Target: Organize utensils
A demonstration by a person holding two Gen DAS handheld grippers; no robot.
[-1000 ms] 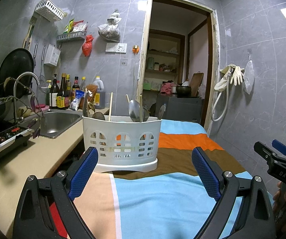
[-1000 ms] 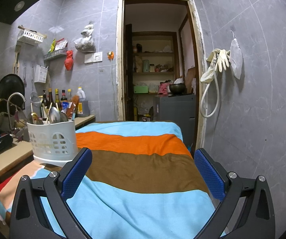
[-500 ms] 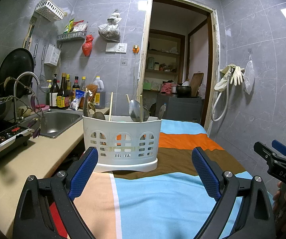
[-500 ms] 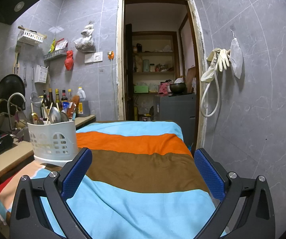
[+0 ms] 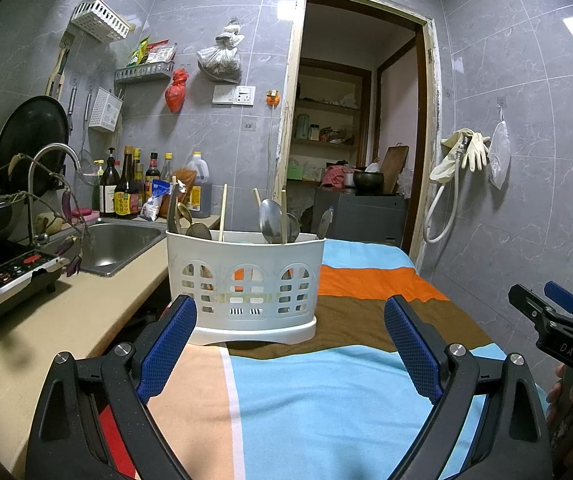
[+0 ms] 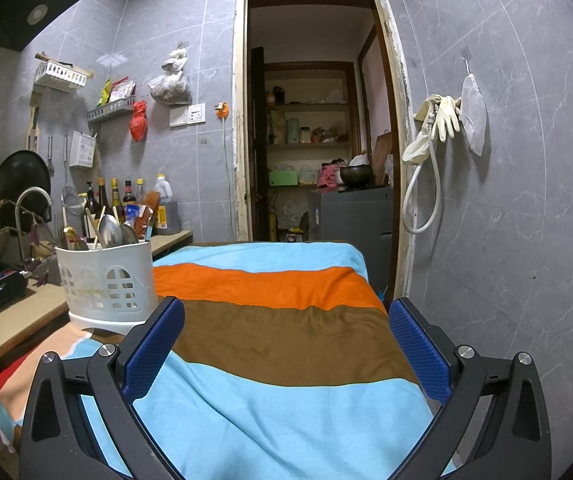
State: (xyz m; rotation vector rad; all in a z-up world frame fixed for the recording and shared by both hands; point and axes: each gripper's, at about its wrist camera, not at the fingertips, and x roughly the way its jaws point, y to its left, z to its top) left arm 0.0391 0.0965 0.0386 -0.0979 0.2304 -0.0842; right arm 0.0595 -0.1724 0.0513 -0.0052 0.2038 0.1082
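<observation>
A white slotted utensil holder (image 5: 246,280) stands on the striped cloth, holding spoons (image 5: 271,222) and chopsticks (image 5: 222,212) upright. It also shows in the right wrist view (image 6: 108,286) at the left. My left gripper (image 5: 290,344) is open and empty, just in front of the holder. My right gripper (image 6: 286,346) is open and empty over the cloth, to the right of the holder. The right gripper's body shows at the left wrist view's right edge (image 5: 558,332).
The striped cloth (image 6: 278,320) covers the table. A beige counter (image 5: 46,320) with sink (image 5: 118,240), faucet (image 5: 52,152), stove (image 5: 2,272) and bottles (image 5: 126,192) lies left. An open doorway (image 6: 314,120) is ahead. Tiled wall with hose and gloves (image 6: 438,120) is on the right.
</observation>
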